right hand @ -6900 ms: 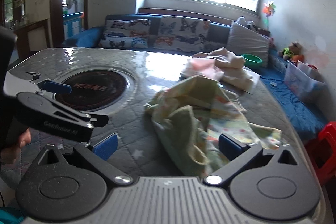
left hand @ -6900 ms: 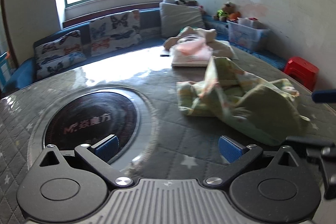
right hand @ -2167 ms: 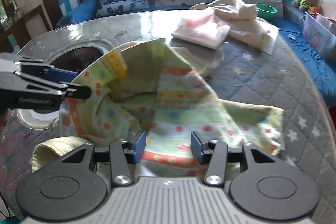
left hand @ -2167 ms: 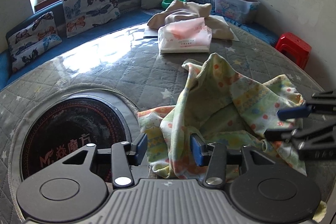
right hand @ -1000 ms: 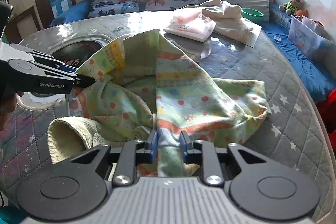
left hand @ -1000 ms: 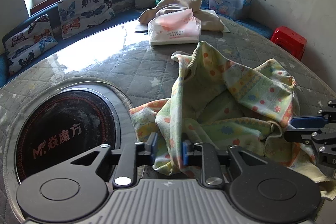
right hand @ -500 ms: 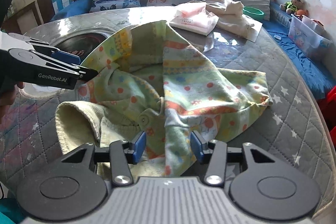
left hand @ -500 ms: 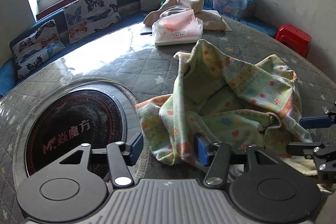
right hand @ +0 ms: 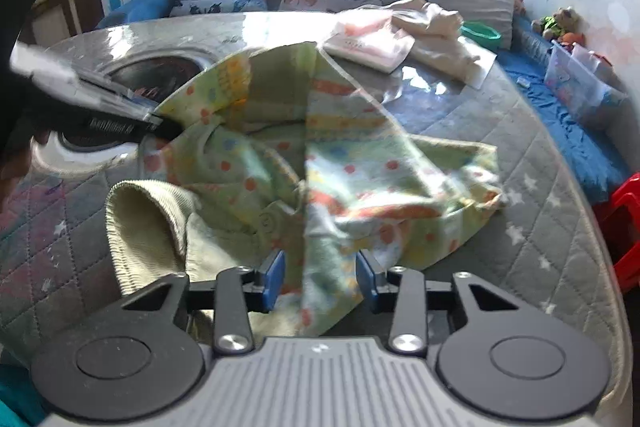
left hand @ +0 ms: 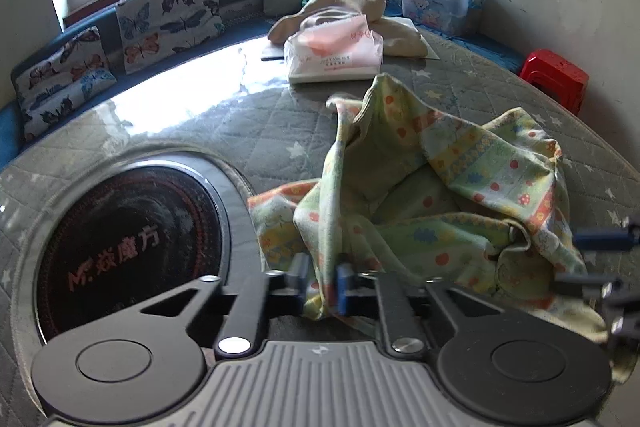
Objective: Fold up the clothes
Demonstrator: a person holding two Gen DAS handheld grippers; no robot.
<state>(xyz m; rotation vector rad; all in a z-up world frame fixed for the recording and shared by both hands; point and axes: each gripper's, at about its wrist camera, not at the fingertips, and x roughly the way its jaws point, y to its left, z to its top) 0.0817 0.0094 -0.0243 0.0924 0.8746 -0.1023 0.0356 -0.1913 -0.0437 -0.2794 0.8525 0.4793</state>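
Note:
A crumpled green garment [left hand: 440,187] with orange and yellow dots lies on the quilted grey round table [left hand: 248,131]. My left gripper [left hand: 323,283] is shut on a fold at the garment's near left edge. My right gripper [right hand: 320,279] is open, its blue pads either side of a raised fold of the garment [right hand: 340,163], whose ribbed pale cuff [right hand: 144,219] hangs at the left. The left gripper also shows in the right wrist view [right hand: 150,121], pinching the cloth. The right gripper shows in the left wrist view [left hand: 592,259], jaws apart.
A round black cooktop [left hand: 128,247] is set in the table on the left. A pink packaged item [left hand: 334,53] and beige clothes [left hand: 360,7] lie at the far side. A blue sofa with butterfly cushions [left hand: 168,15], a plastic bin [left hand: 440,7] and a red stool [left hand: 556,79] surround the table.
My left gripper has closed on a fold of the garment; half a second ago it was open. My right gripper has stayed open around the cloth, which is lifted slightly.

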